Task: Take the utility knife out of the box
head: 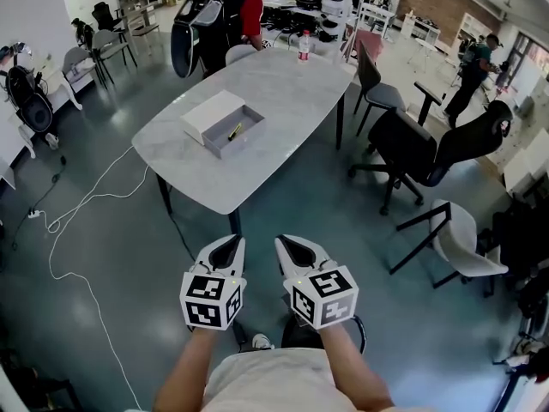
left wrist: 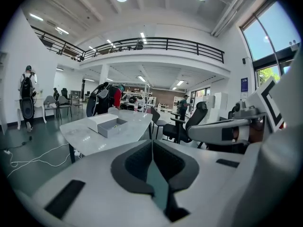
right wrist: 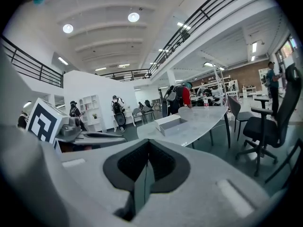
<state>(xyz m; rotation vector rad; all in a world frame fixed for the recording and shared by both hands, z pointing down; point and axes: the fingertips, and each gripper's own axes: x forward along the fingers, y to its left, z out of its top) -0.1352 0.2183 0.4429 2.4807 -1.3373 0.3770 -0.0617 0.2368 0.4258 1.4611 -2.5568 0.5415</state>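
Two grippers are held low over the floor, side by side and well short of the table point(head: 292, 101). The left gripper point(head: 226, 249) has its jaws pressed together with nothing between them, and the right gripper point(head: 297, 249) is the same, closed and empty. One grey box point(head: 225, 147) sits open on the table, with one white lid point(head: 210, 114) touching its far left side. One utility knife point(head: 234, 131), yellow and black, lies inside the box. One bottle point(head: 303, 45) stands at the table's far end, near one person in red point(head: 251, 14). One white cable point(head: 77, 221) trails across the floor at the left
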